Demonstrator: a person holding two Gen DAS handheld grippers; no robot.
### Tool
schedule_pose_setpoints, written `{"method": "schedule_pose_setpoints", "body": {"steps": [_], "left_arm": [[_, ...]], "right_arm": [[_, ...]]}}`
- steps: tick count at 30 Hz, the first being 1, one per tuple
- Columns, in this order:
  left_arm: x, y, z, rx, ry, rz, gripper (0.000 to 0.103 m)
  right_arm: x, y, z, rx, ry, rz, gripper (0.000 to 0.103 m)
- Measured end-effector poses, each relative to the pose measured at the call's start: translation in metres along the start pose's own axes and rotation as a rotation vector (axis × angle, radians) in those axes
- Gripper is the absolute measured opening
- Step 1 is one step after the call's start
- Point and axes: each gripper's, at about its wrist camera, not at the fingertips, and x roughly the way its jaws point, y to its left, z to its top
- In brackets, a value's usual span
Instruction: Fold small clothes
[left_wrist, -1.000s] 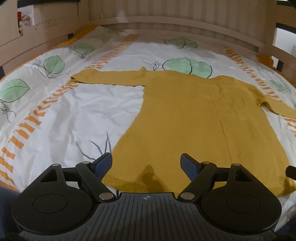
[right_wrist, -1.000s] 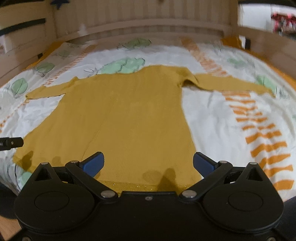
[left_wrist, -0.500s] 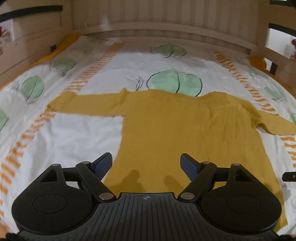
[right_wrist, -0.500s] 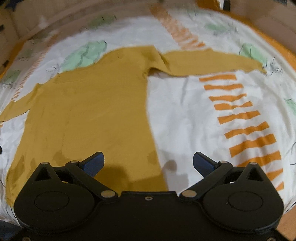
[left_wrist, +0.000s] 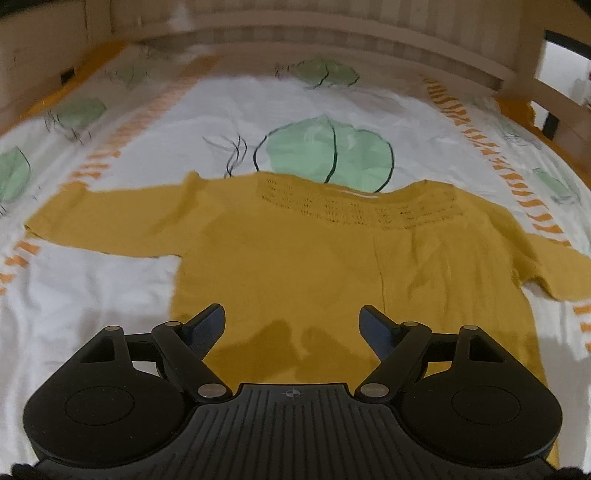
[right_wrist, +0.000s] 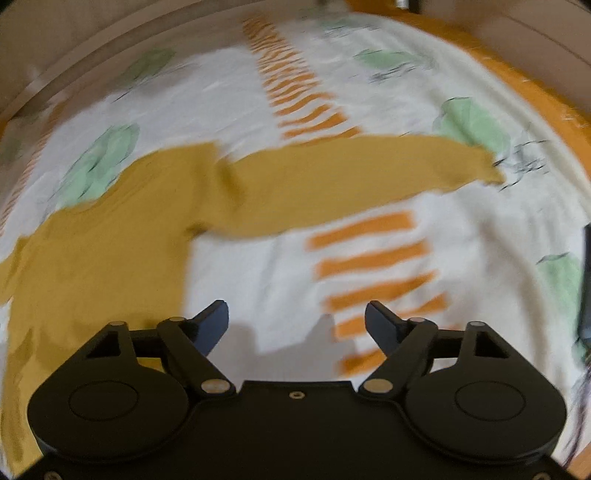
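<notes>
A mustard-yellow knit sweater (left_wrist: 314, 266) lies flat on the bed, both sleeves spread out sideways. My left gripper (left_wrist: 291, 325) hovers over its body below the neckline, open, nothing between the fingers. In the right wrist view the sweater (right_wrist: 110, 236) fills the left side and its right sleeve (right_wrist: 351, 177) stretches toward the right. My right gripper (right_wrist: 295, 321) hangs over bare sheet below that sleeve; its jaws are closing with nothing between them.
The bed sheet (left_wrist: 110, 295) is white with green leaf prints and orange dashed stripes (right_wrist: 369, 258). A wooden bed frame (left_wrist: 369, 33) rings the mattress at the back and sides. A dark object (right_wrist: 585, 288) shows at the right edge of the right wrist view.
Both grippers travelled up the sweater from its hem toward the shoulders. The right one also swung right, off the body onto the sheet under the sleeve, and its jaws narrowed.
</notes>
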Motion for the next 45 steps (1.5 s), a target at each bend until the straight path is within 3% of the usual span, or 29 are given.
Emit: {"method": "schedule_pose_setpoints", "body": {"steps": [5, 12, 16, 21, 35, 37, 40, 42, 45], "left_arm": [[0.024, -0.005, 0.001, -0.007, 0.038, 0.002, 0.078], [0.038, -0.020, 0.002, 0.096, 0.061, 0.012, 0.078], [0.042, -0.019, 0.002, 0.105, 0.072, 0.012, 0.078], [0.052, -0.016, 0.001, 0.097, 0.100, 0.024, 0.078], [0.061, -0.013, -0.001, 0.077, 0.121, 0.023, 0.078], [0.061, -0.013, -0.001, 0.076, 0.120, 0.023, 0.078], [0.060, -0.014, -0.001, 0.077, 0.118, 0.019, 0.078], [0.060, -0.013, -0.001, 0.074, 0.114, 0.019, 0.078], [0.058, -0.012, 0.000, 0.064, 0.110, 0.016, 0.078]], "right_arm": [[0.016, -0.049, 0.043, 0.068, -0.028, -0.079, 0.064], [0.051, -0.114, 0.090, 0.143, -0.078, -0.126, 0.049], [0.062, -0.138, 0.106, 0.152, -0.127, -0.163, 0.049], [0.085, -0.161, 0.121, 0.194, -0.119, -0.200, 0.050], [0.122, -0.195, 0.119, 0.298, -0.094, -0.157, 0.060], [0.122, -0.195, 0.118, 0.295, -0.097, -0.155, 0.053], [0.118, -0.193, 0.118, 0.276, -0.093, -0.152, 0.016], [0.111, -0.192, 0.119, 0.269, -0.101, -0.128, 0.010], [0.092, -0.189, 0.125, 0.228, -0.154, -0.130, 0.010]]}}
